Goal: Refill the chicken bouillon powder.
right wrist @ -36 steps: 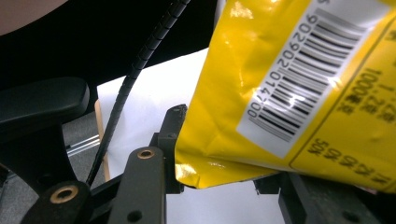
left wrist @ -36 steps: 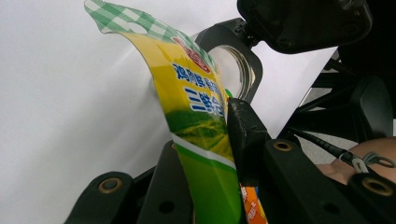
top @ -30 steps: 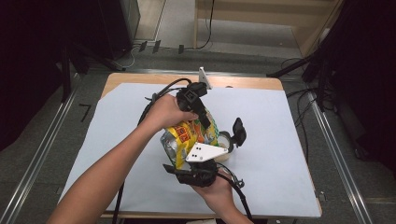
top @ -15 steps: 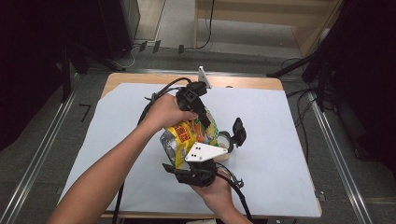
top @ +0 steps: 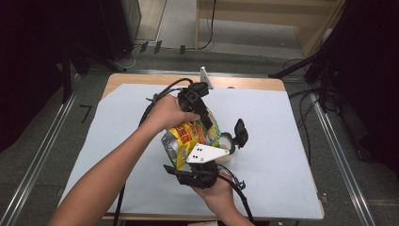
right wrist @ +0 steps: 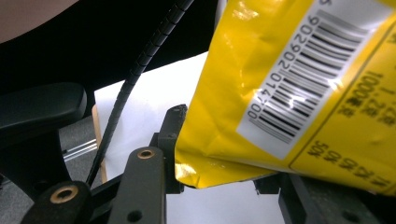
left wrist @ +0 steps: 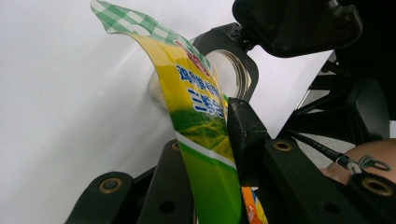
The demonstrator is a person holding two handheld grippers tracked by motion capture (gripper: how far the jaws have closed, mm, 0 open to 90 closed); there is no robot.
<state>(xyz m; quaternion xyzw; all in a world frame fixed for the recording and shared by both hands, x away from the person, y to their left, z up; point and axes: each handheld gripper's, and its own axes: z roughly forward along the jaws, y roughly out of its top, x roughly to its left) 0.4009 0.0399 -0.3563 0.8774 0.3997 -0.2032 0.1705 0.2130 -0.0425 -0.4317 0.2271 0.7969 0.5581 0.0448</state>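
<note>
White sheeting [top: 282, 141] covers the wooden bench [top: 244, 83], which stands on a grey floor [top: 47, 141] between metal rails [top: 336, 155], with dark equipment at both sides. Over the middle of the sheet a yellow and green snack bag [top: 193, 134] hangs between two grippers. The left gripper [top: 203, 113] has its jaws clamped on the bag's sealed top edge, plain in the left gripper view [left wrist: 205, 121]. The right gripper [top: 200, 162] grips the bag's lower end; its own view [right wrist: 280, 93] shows the bag between the jaws, though the far jaw is mostly hidden, so that grip seems firm rather than certain. A small clear jar [top: 227, 141] sits just beside the bag, half covered by the grippers.
</note>
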